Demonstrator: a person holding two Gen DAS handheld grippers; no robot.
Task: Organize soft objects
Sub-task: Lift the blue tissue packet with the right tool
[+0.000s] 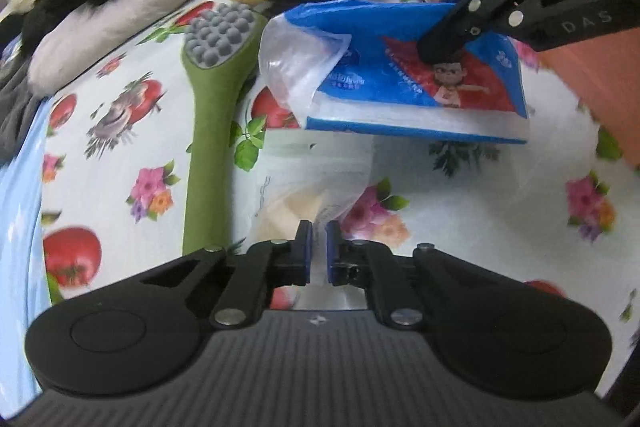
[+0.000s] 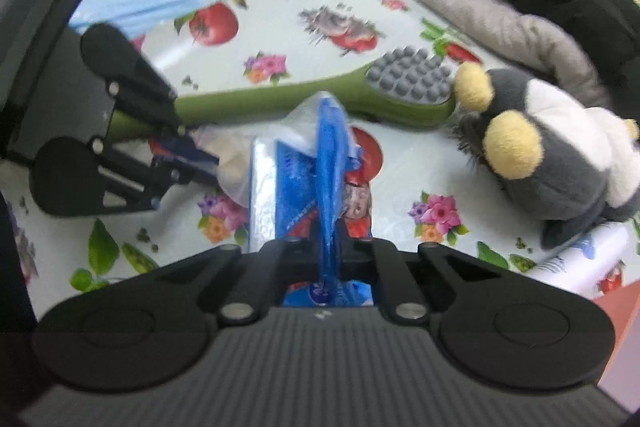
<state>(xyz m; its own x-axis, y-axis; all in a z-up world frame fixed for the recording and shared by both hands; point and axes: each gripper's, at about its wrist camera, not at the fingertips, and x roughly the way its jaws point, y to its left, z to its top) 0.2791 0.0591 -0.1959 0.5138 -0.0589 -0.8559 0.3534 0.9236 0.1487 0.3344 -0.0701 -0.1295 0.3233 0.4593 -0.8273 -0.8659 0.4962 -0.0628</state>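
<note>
Pinching the blue tissue pack (image 1: 416, 83) by a fold of its wrapper, your right gripper (image 2: 329, 247) has its jaws closed down to almost nothing, which lets the soft pack hang by one edge just above the flowered bench (image 1: 120, 131) instead of being crushed. Your left gripper (image 1: 318, 251) is likewise nearly shut, its jaws nipping the rim of a clear plastic bag (image 1: 304, 183) that lies just below the pack; I judge you hold that rim to keep the mouth steady so the pack can go in. The green massage brush (image 1: 212, 131) lies beside the bag, and the grey plush toy (image 2: 560, 155) rests near the brush head, both untouched. Watch that the thin wrapper does not slip or tear.
</note>
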